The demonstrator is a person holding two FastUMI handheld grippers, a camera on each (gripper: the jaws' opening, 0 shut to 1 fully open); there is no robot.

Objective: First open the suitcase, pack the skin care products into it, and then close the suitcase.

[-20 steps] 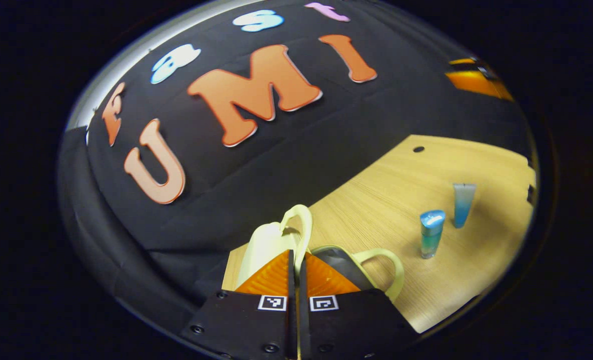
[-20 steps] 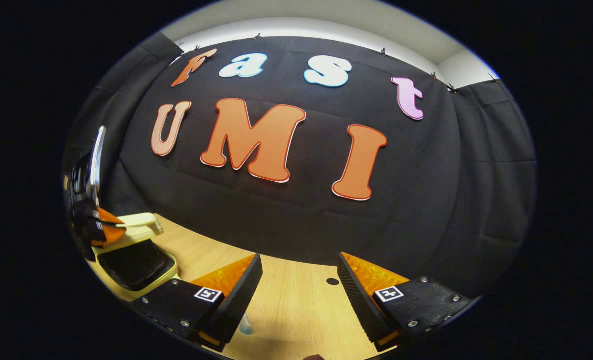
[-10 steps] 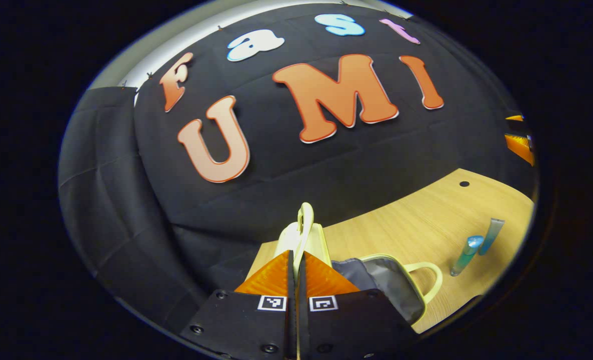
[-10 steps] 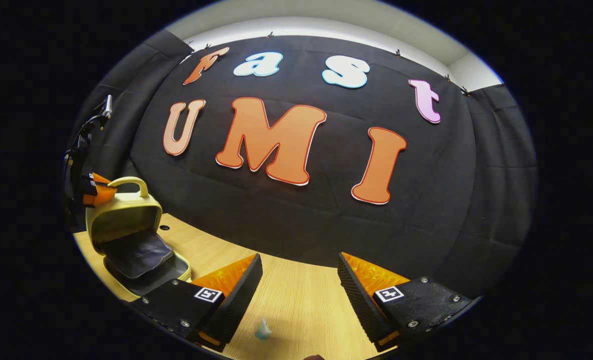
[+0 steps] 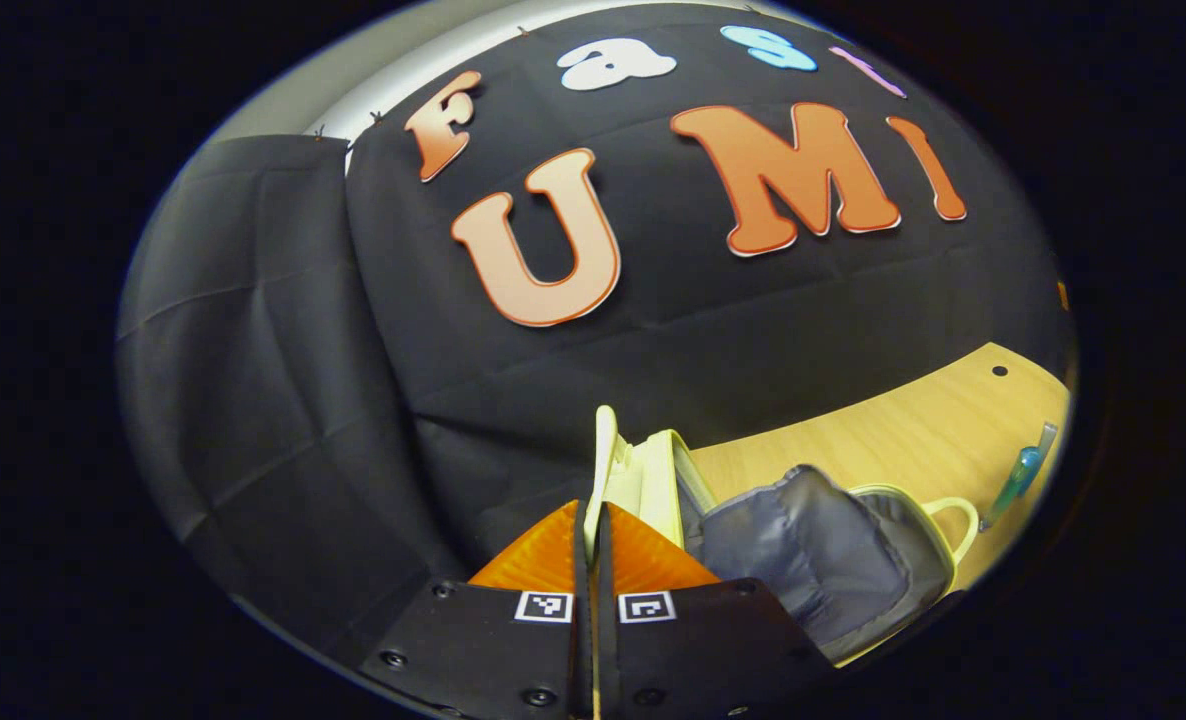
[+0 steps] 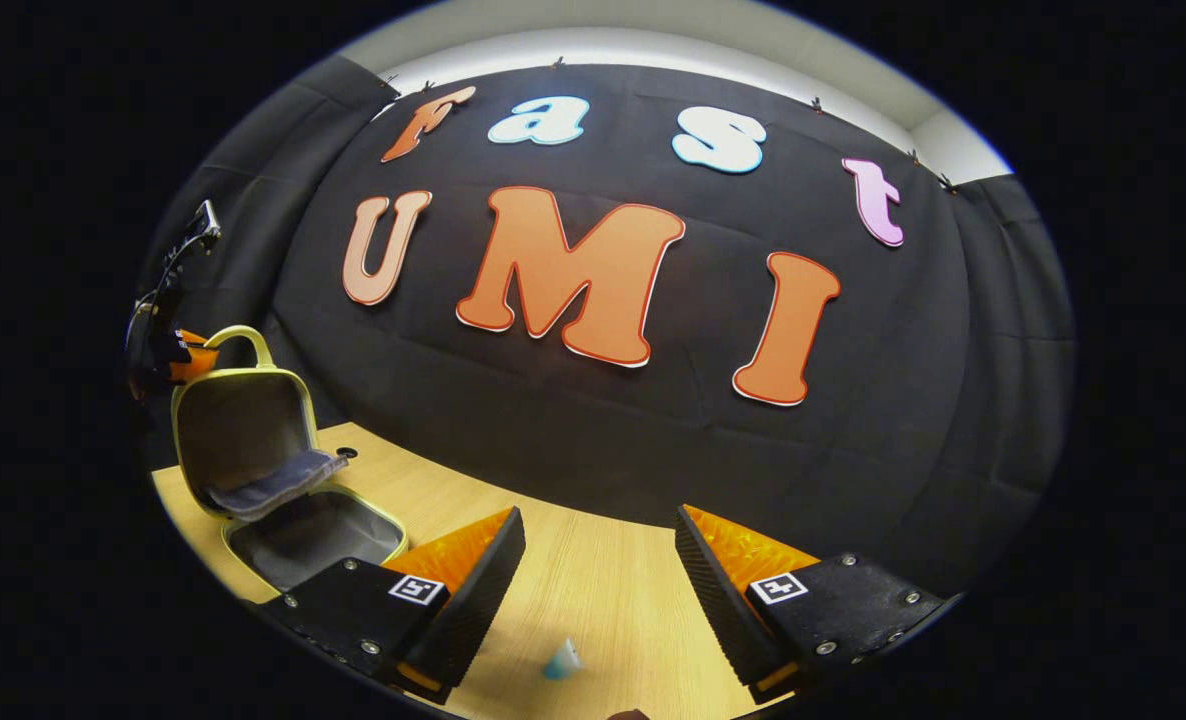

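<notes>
Left gripper (image 5: 593,520) jaws pinching suitcase (image 6: 243,430) lid handle; right gripper (image 6: 593,560) jaws spread.

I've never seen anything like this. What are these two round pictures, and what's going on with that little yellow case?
A person holds a two-fingered gripper in each hand; each carries a camera looking along its own fingers.

In the left gripper view, the left gripper has its jaws shut on the handle of the yellow suitcase's lid, holding it up. The suitcase lies open on the wooden table, grey lining showing. Two blue tubes of skin care stand beyond it.

In the right gripper view, the right gripper hovers open above the table, holding nothing; the suitcase is at far left.
</notes>
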